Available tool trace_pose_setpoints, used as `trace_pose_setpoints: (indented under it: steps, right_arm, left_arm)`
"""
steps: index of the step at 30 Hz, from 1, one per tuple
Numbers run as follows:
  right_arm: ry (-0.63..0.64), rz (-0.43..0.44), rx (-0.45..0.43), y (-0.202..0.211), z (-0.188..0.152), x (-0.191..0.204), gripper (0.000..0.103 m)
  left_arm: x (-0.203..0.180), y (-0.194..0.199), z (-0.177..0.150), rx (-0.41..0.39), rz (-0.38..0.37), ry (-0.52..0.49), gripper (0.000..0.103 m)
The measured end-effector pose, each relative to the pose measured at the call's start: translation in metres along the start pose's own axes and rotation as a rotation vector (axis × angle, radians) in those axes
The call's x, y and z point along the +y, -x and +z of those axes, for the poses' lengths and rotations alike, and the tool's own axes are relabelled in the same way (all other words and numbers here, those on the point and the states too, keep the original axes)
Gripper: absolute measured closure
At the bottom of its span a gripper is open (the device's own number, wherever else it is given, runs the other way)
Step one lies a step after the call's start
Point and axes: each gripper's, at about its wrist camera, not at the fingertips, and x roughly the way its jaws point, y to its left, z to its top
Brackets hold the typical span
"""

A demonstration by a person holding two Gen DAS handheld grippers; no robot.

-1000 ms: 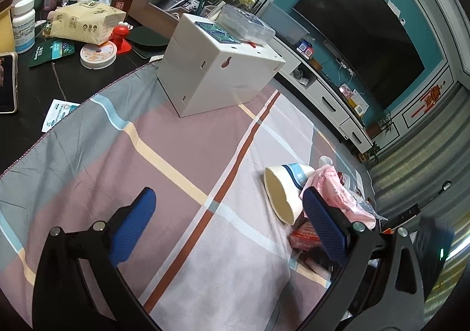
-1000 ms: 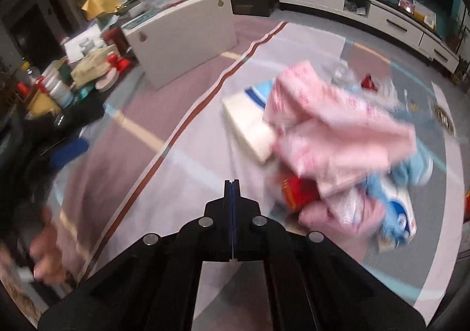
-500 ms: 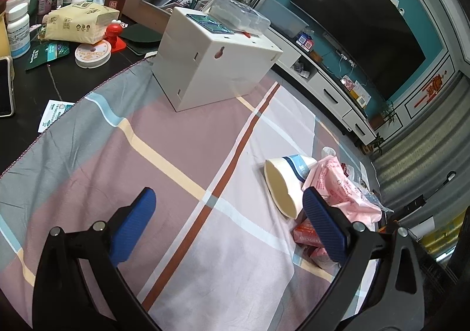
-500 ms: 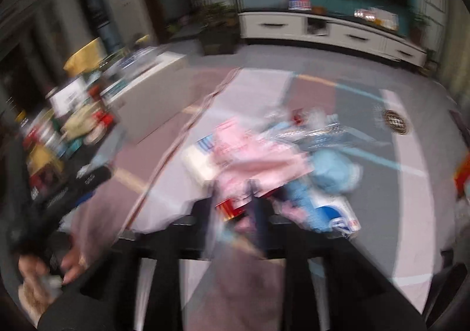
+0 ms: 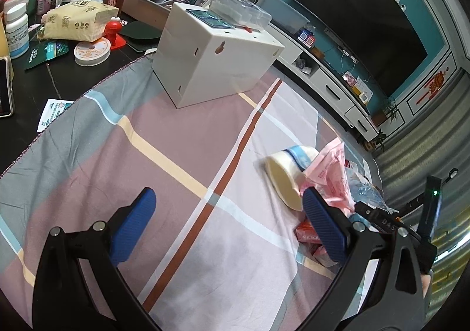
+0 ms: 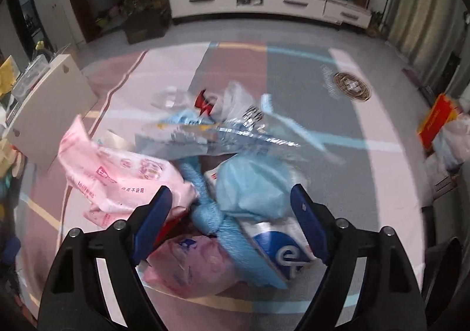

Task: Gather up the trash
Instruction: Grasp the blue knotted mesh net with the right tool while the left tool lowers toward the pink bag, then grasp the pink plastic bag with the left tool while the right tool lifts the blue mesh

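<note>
Trash pile point(image 6: 205, 184) of pink, blue and clear wrappers lay heaped on the striped cloth point(image 5: 182, 172), white box point(image 5: 214, 57) stood beyond, right gripper point(image 6: 232, 219) hovered over the heap with jaws opening, pads clear of the wrappers, left gripper point(image 5: 229, 222) gaped wide, empty.

right gripper point(image 6: 227, 213) now opening, over trash pile point(image 6: 205, 178)

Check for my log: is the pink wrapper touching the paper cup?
Touching. The left wrist view shows the pink wrapper lying against the tipped paper cup, no gap.
</note>
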Motion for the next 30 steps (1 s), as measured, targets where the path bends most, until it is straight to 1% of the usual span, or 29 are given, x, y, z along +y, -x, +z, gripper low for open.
trace_pose_setpoints:
  steps: [2,3,4,5,6,7,8,9,11,13,16,21,23,26,28,29,30]
  right_arm:
    - [-0.015,0.035,0.014,-0.004,-0.003,-0.001,0.022]
    - [-0.016,0.055,0.024,-0.005,-0.004,-0.001,0.026]
    - [-0.011,0.085,0.048,-0.008,-0.007,-0.001,0.032]
    - [0.000,0.101,0.081,-0.012,-0.010,0.003,0.048]
    - [0.020,0.124,0.134,-0.020,-0.016,0.007,0.056]
    - [0.038,0.117,0.147,-0.023,-0.021,0.010,0.059]
    - [0.061,0.101,0.144,-0.024,-0.026,0.012,0.066]
    - [0.083,0.090,0.138,-0.024,-0.031,0.014,0.069]
    - [0.098,0.086,0.125,-0.020,-0.039,0.015,0.071]
    - [0.114,0.104,0.123,-0.016,-0.047,0.018,0.073]
    - [0.129,0.143,0.127,-0.008,-0.057,0.020,0.074]
    - [0.109,0.235,0.079,0.021,-0.071,0.020,0.074]
    - [0.112,0.272,0.053,0.037,-0.077,0.019,0.074]
    - [0.099,0.299,0.009,0.059,-0.081,0.011,0.074]
    - [0.072,0.311,-0.025,0.072,-0.084,-0.001,0.074]
    - [0.052,0.307,-0.049,0.079,-0.084,-0.010,0.074]
    - [0.040,0.301,-0.064,0.080,-0.079,-0.016,0.074]
  left_arm:
    - [0.000,-0.001,0.000,0.004,0.001,-0.002,0.004]
    - [0.000,-0.001,0.000,0.005,0.002,-0.003,0.004]
    - [-0.001,-0.001,0.000,0.006,0.002,-0.003,0.004]
    - [-0.001,-0.001,-0.001,0.007,0.002,-0.002,0.004]
    - [0.000,-0.001,-0.001,0.007,0.001,0.000,0.004]
    - [0.000,-0.001,-0.001,0.007,0.000,0.001,0.004]
    - [0.000,-0.001,-0.001,0.007,-0.002,0.001,0.004]
    - [0.000,-0.001,-0.001,0.011,-0.004,0.000,0.004]
    - [0.000,-0.001,-0.001,0.012,-0.003,0.001,0.004]
    - [0.000,-0.002,-0.001,0.016,-0.002,-0.001,0.004]
    - [-0.001,-0.003,-0.002,0.022,-0.007,-0.003,0.004]
    - [-0.005,-0.004,-0.004,0.037,-0.031,-0.013,0.004]
    - [-0.007,-0.006,-0.006,0.054,-0.051,-0.014,0.004]
    - [-0.013,-0.010,-0.010,0.099,-0.103,-0.022,0.004]
    - [-0.020,-0.012,-0.015,0.136,-0.144,-0.035,0.004]
    - [-0.026,-0.014,-0.019,0.162,-0.176,-0.054,0.004]
    - [-0.032,-0.015,-0.023,0.186,-0.197,-0.075,0.004]
